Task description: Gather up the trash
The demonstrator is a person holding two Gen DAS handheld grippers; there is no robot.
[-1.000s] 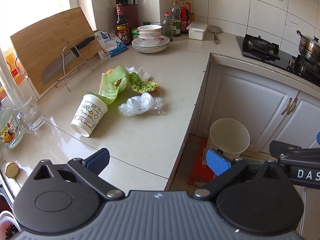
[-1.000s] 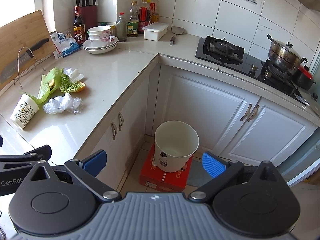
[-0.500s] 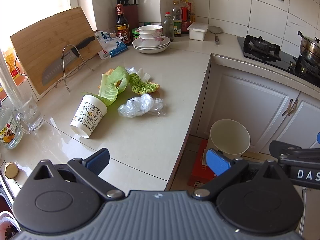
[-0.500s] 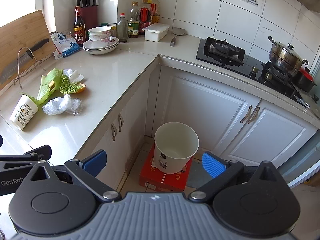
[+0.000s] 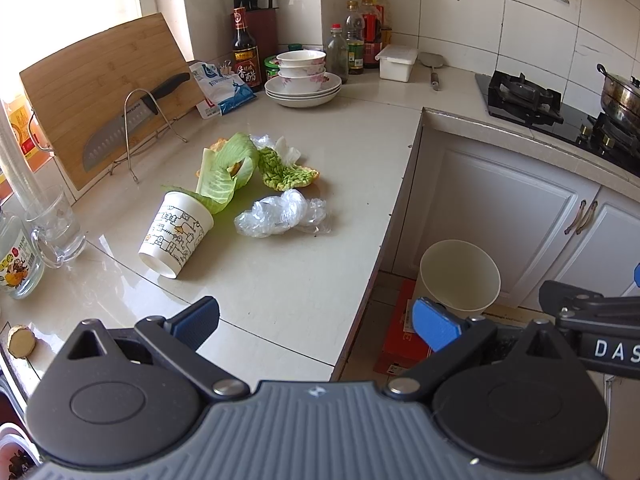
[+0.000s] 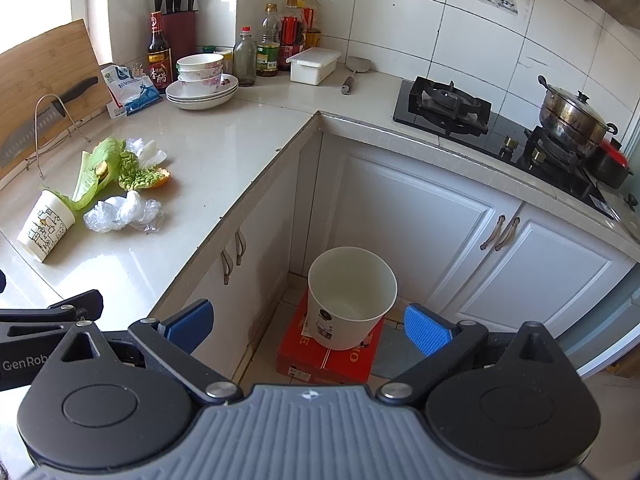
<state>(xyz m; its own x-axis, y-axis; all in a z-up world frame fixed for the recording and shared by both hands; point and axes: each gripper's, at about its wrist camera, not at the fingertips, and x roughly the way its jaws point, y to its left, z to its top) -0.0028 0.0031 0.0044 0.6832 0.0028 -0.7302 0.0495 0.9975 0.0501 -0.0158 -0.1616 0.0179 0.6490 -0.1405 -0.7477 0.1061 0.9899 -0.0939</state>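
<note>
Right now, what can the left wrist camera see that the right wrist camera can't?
Only the left wrist view shows the glass mug and the juice bottle at the counter's near left.

Only the right shows the red pot beside the steel pot.

Both show the tipped paper cup, cabbage leaf, crumpled plastic and white bin.
</note>
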